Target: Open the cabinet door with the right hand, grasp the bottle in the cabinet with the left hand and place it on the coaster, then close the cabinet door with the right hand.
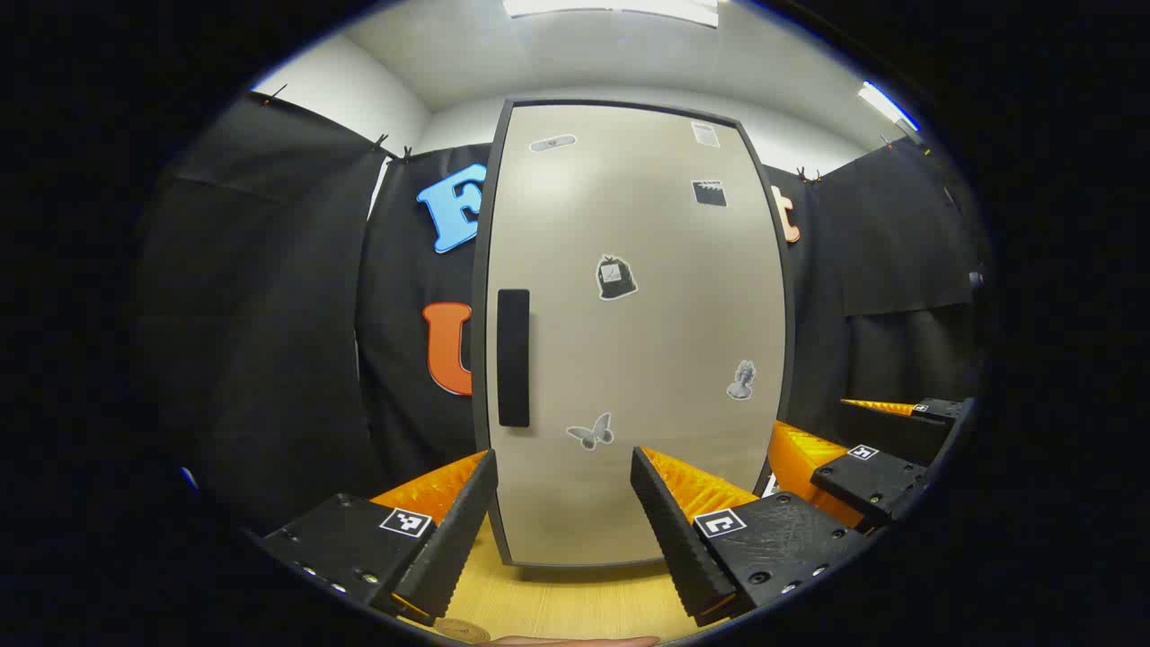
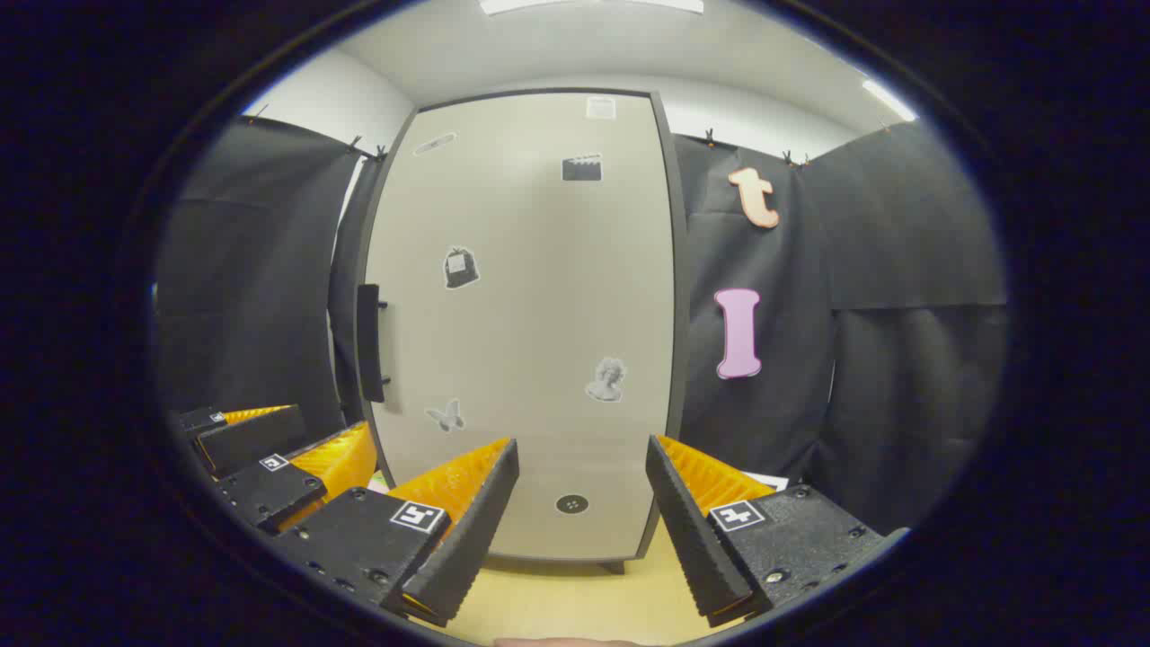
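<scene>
Black cloth walls close in a pale wooden surface (image 1: 575, 602) where a shut cabinet (image 1: 629, 332) stands, both tools waiting before it.

Opening the door looks like the step in hand, and nothing is done yet: the door (image 2: 530, 314) sits flush and the bottle, presumably inside, is hidden. The right tool (image 2: 582, 517) is spread wide and holds nothing; the left tool (image 1: 564, 526) is likewise wide open and empty. The handle (image 2: 368, 341), a dark vertical bar on the door's left edge, lies up and left of the right tool, well apart from it. To do this well, the right tool should probably swing left, straddle the bar, close firmly, then pull along the door's arc, hinges likely on the right. The left tool should stay clear of that swing. A round coaster (image 1: 463, 629) peeks in just below the left tool.
</scene>
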`<action>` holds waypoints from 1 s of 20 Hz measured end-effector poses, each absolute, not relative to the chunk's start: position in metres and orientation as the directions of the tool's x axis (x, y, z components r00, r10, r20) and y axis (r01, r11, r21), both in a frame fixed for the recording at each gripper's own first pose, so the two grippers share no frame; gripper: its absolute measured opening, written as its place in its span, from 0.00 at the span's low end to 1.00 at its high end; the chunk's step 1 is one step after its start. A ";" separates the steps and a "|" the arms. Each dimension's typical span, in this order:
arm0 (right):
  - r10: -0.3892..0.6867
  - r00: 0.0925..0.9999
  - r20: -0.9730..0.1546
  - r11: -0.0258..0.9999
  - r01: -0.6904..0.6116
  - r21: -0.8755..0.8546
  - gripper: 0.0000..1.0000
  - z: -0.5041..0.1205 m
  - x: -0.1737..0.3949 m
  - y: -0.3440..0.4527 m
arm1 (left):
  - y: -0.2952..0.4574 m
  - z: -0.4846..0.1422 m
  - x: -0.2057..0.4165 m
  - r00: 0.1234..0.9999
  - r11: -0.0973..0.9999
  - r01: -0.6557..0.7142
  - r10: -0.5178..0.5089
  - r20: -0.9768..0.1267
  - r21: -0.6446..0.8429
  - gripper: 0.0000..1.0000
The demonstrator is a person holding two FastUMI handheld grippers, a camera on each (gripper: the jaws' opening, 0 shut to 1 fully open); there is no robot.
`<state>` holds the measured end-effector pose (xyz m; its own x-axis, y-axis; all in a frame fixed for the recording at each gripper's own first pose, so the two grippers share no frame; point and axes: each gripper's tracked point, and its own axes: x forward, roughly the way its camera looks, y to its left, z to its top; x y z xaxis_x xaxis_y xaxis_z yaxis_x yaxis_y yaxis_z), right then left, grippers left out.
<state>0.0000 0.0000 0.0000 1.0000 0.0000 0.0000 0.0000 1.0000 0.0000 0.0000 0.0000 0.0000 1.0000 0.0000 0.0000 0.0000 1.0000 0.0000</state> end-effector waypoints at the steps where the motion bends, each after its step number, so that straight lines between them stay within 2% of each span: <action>1: 0.000 1.000 0.007 1.000 0.000 0.004 0.92 0.001 -0.001 0.002 | 0.002 0.000 0.000 1.000 1.000 0.002 -0.002 -0.007 -0.012 0.90; 8: 0.007 0.999 -0.042 1.000 -0.006 0.023 0.92 -0.011 0.002 0.011 | 0.007 -0.004 0.002 1.000 1.000 -0.001 0.001 -0.012 -0.014 0.91; 20: 0.012 0.999 -0.037 1.000 -0.011 0.018 0.92 -0.011 -0.005 0.016 | 0.010 -0.009 -0.005 1.000 1.000 0.003 -0.004 -0.015 -0.031 0.91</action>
